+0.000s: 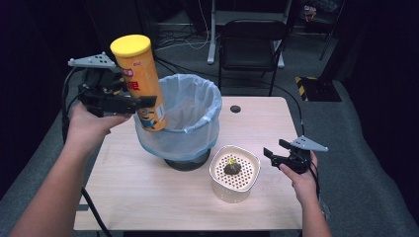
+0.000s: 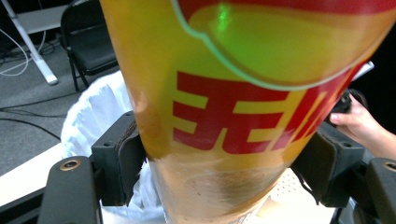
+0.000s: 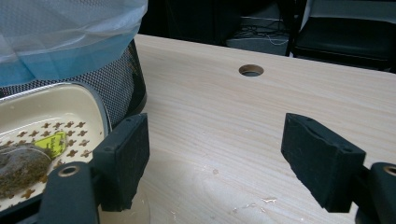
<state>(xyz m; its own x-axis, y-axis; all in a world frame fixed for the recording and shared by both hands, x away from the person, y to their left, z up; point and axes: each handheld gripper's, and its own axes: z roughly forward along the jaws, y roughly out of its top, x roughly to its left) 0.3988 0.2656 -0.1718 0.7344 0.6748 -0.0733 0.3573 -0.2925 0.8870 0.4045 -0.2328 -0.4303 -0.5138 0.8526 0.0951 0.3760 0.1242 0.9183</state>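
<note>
A tall yellow chip can (image 1: 141,81) with a yellow lid is held up, slightly tilted, at the left rim of the bin. My left gripper (image 1: 126,101) is shut on it; in the left gripper view both pads press the yellow can (image 2: 243,112) with red characters. The bin (image 1: 190,118) is a black mesh basket lined with a pale blue bag. My right gripper (image 1: 271,154) hovers open and empty at the table's right, beside a cream strainer box (image 1: 234,173) holding a used tea bag (image 1: 232,168). The right gripper view shows that tea bag (image 3: 21,168) at left.
The light wooden table (image 1: 148,192) has a cable hole (image 1: 235,108) behind the bin. A black chair (image 1: 249,44) stands beyond the far edge. Cables trail off the table's left side and across the floor.
</note>
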